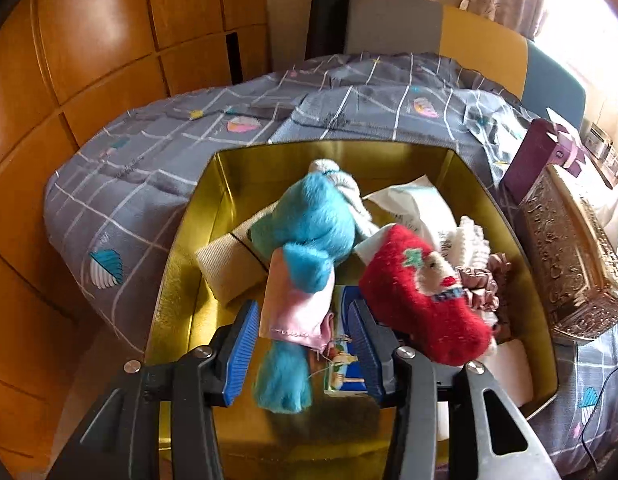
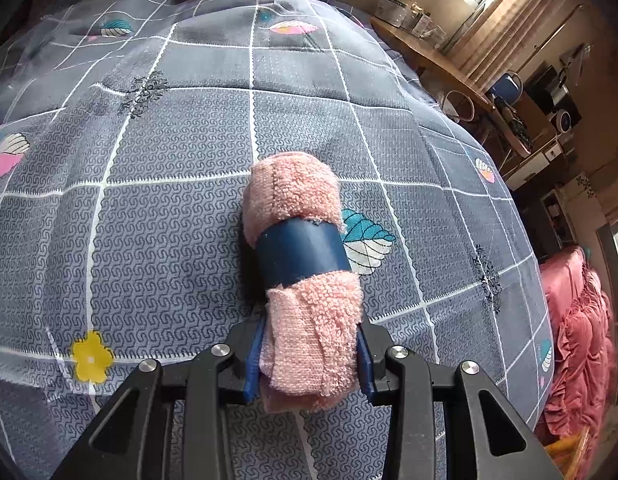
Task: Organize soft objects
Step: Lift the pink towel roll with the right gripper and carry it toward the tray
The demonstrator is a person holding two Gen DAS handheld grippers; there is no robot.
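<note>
Right tool [image 2: 309, 360] clamps the rolled pink towel [image 2: 305, 280]; left tool [image 1: 305, 344] parted, blue plush [image 1: 305, 236] apparently loose between.

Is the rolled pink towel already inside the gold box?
No: the right wrist view shows the rolled pink towel, with its blue band, clamped in the right gripper above the grey patterned bedspread.
</note>
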